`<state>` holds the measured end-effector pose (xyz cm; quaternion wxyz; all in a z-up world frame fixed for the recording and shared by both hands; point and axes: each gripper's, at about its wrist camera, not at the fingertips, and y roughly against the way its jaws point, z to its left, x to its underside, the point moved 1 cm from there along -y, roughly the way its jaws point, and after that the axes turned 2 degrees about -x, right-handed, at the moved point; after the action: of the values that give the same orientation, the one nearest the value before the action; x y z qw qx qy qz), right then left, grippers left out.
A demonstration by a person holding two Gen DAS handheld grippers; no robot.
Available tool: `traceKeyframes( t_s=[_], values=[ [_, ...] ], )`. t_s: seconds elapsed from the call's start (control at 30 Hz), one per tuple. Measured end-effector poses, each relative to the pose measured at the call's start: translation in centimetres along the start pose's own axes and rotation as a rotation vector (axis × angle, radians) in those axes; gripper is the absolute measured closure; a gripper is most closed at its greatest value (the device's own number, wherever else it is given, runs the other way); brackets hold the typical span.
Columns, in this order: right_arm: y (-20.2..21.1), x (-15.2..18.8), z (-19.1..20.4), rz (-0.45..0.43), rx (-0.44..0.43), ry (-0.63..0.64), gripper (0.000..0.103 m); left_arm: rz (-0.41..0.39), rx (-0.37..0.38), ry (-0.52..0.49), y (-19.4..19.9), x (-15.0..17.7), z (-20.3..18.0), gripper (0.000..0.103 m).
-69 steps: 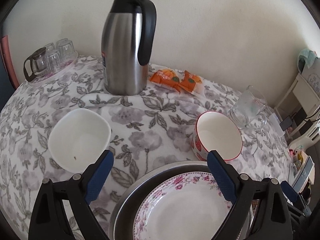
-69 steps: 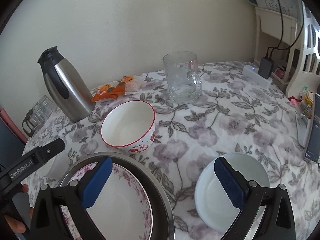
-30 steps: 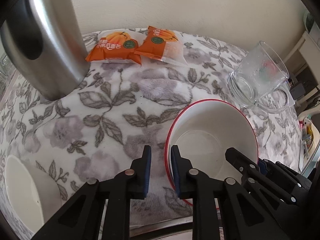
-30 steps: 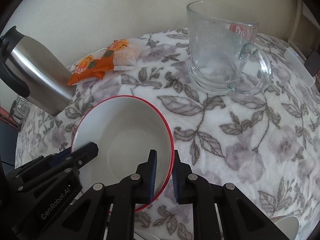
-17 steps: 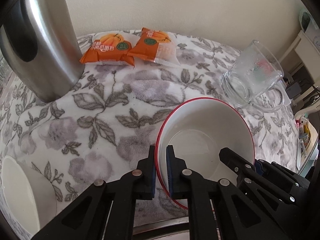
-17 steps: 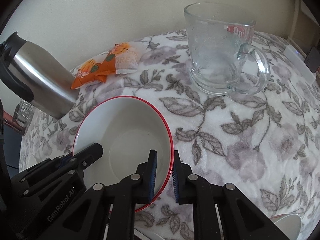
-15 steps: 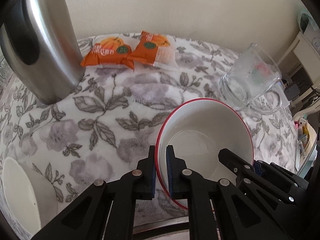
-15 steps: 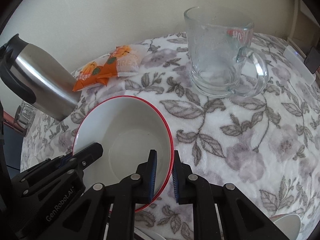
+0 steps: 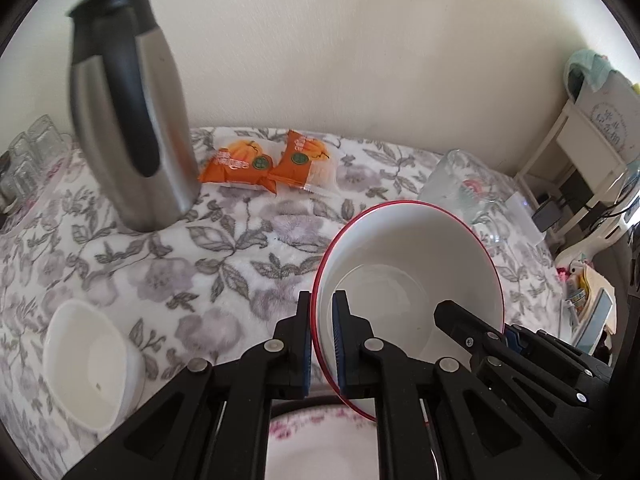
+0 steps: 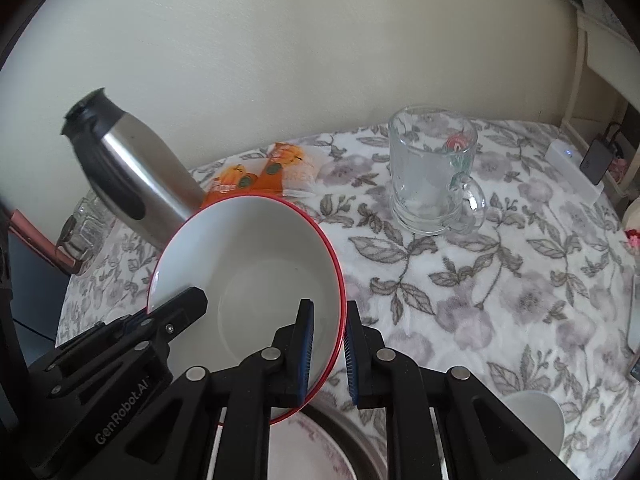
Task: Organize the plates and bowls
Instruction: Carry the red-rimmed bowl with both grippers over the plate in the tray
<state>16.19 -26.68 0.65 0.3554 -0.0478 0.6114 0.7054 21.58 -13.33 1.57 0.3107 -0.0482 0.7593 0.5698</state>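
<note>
A white bowl with a red rim (image 9: 408,272) (image 10: 256,264) hangs tilted above the flowered tablecloth, held from both sides. My left gripper (image 9: 322,308) is shut on its left rim, one pad inside and one outside. My right gripper (image 10: 328,320) is shut on the opposite rim in the same way. Each view shows a finger of the other gripper at the bowl's far edge. Below the bowl lies a pink-flowered plate (image 9: 320,448) (image 10: 296,452) in a metal pan (image 10: 352,432). A small white bowl (image 9: 88,364) stands on the left, another white bowl (image 10: 532,412) on the right.
A steel thermos jug (image 9: 128,128) stands at the back left, with two orange snack packets (image 9: 268,164) beside it. A glass mug (image 10: 432,176) stands behind the bowl on the right. Small glasses (image 9: 24,156) sit at the far left edge. A white shelf (image 9: 580,160) is beyond the table.
The left jaws closed on the bowl's rim. Both grippers then rose with the bowl, which left the tablecloth and now hangs over the plate's far edge.
</note>
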Motion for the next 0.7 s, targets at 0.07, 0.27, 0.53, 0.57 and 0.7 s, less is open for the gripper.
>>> traceKeyframes(
  t_s=[0.07,0.27,0.53,0.57,0.7],
  values=[
    [1.0,0.7,0.4,-0.011,-0.003,0.006,0.087,-0.017,-0.001,0.009,1.2,0.7,0.1,0.093],
    [3.7,3.4,1.6,-0.036,-0.014,0.026,0.087,-0.058,0.004,0.049,4.6,3.4,0.6,0.093],
    [6.5,6.6,2.4,-0.068,-0.011,0.037,0.087,-0.087,0.031,0.086,7.6,6.5,1.2,0.093],
    [6.8,7.0,2.5,-0.071,-0.010,0.036,0.087,-0.088,0.032,0.088,7.9,6.8,1.2,0.093],
    [7.9,8.6,2.4,-0.087,-0.013,0.019,0.087,-0.091,0.024,0.073,9.1,8.0,0.8,0.093]
  ],
)
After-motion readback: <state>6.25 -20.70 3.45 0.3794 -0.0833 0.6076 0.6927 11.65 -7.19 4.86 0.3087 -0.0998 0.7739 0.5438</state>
